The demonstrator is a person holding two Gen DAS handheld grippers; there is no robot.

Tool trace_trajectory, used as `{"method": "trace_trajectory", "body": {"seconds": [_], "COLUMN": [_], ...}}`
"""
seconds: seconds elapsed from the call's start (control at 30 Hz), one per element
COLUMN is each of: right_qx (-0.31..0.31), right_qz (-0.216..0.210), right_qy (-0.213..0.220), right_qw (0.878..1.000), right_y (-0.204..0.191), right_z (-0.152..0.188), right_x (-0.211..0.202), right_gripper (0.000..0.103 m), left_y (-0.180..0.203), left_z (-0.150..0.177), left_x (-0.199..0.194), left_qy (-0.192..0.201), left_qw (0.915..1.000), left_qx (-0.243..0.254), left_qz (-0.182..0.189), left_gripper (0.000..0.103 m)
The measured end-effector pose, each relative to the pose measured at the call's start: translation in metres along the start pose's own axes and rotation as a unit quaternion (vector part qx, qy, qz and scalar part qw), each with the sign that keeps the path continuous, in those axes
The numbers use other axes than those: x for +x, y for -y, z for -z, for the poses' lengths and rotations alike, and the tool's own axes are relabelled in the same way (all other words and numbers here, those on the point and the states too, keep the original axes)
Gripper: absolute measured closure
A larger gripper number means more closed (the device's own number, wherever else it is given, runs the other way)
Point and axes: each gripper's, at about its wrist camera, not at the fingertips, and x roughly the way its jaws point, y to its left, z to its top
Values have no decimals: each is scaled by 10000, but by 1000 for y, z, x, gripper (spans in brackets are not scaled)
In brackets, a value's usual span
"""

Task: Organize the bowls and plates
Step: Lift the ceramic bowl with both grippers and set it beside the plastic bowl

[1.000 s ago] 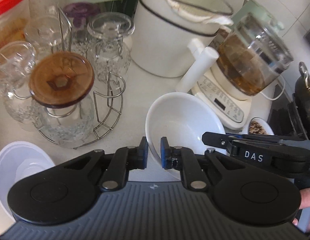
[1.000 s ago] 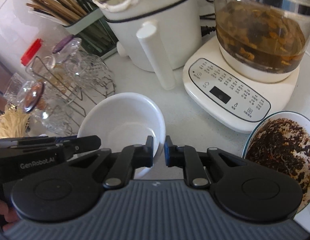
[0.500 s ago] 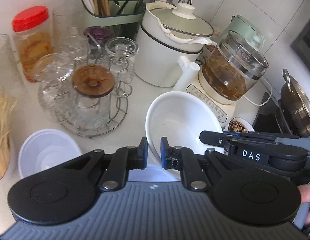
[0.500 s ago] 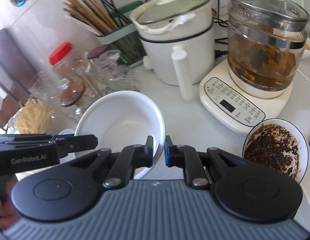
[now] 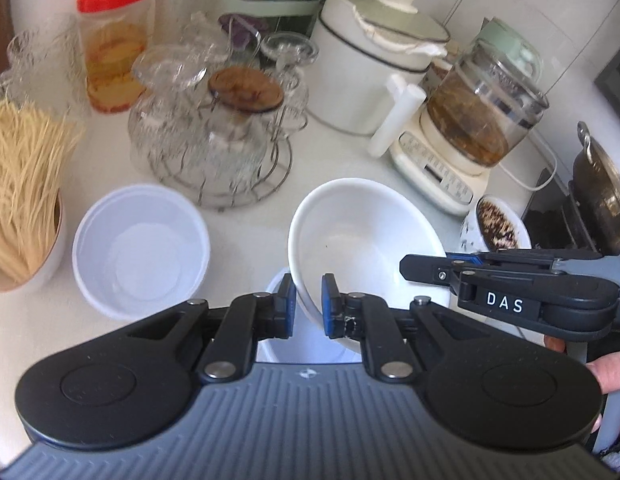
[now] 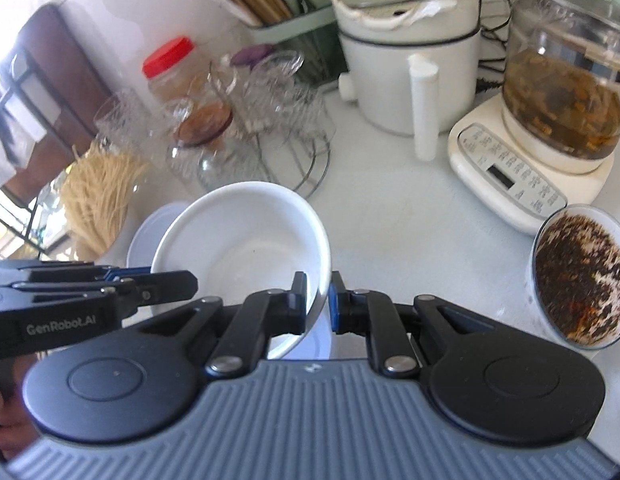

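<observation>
Both grippers are clamped on the same white bowl (image 5: 362, 240), one on each side of its rim. The left gripper (image 5: 308, 306) pinches the rim at the bowl's left edge, and the right gripper (image 6: 318, 300) pinches the opposite edge; in each wrist view the other gripper reaches in from the side to meet the bowl. The bowl is tilted and held clear of the white worktop (image 5: 109, 152).

Under its near edge, part of a pale plastic container (image 5: 275, 344) shows between the left gripper's fingers. Another empty plastic tub (image 5: 139, 248) sits on the worktop to the left, just in front of a wire rack of upturned glasses (image 5: 213, 140). A pot of dry noodles (image 5: 17, 184) stands at the far left, and a red-lidded jar (image 5: 111, 40) is behind the glasses.

To the right stand a white cooker with a lid (image 5: 374, 68) and a glass kettle of brown liquid (image 5: 482, 120) on its cream base. A small bowl of dark dried leaves (image 6: 578, 276) rests just in front of that base.
</observation>
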Motion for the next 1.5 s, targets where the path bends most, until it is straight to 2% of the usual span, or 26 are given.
{"method": "trace_trajectory", "body": {"seconds": [0.33,0.73,0.77,0.8,0.83,0.9,1.03,1.17,1.37,1.5], "right_qx": [-200,-94,-66,-36,-12,48,149,183,80,-51], "right_qz": [47,24,4,-6,-4,1,-22,14,-178,-281], "right_qy": [-386,-519,-539,-557,-575,-610,-531,-518,-624,-666], "right_qw": [9990,9986,9985,9984,9983,9981,9985,9985,9979,9974], "right_y": [-5,3,4,5,6,9,15,20,19,14], "right_z": [16,23,23,22,22,21,17,12,7,7], "right_x": [17,27,28,28,27,26,19,23,34,39], "right_gripper": [88,87,87,87,86,77,67,66,66,67], "left_y": [-8,-8,-8,-8,-8,-9,-15,-24,-37,-37], "left_z": [15,19,18,18,18,19,19,23,25,26], "left_x": [22,44,43,42,40,33,20,19,30,37], "left_qy": [-478,-722,-728,-727,-703,-619,-479,-435,-496,-540], "left_qw": [9988,9972,9972,9972,9974,9979,9984,9975,9954,9952], "left_qx": [-79,-124,-124,-123,-136,-130,-225,-428,-757,-776], "left_qz": [-101,-151,-132,-113,-84,-171,-222,-361,-297,-261], "left_gripper": [87,86,84,74,60,44,44,44,45,56]}}
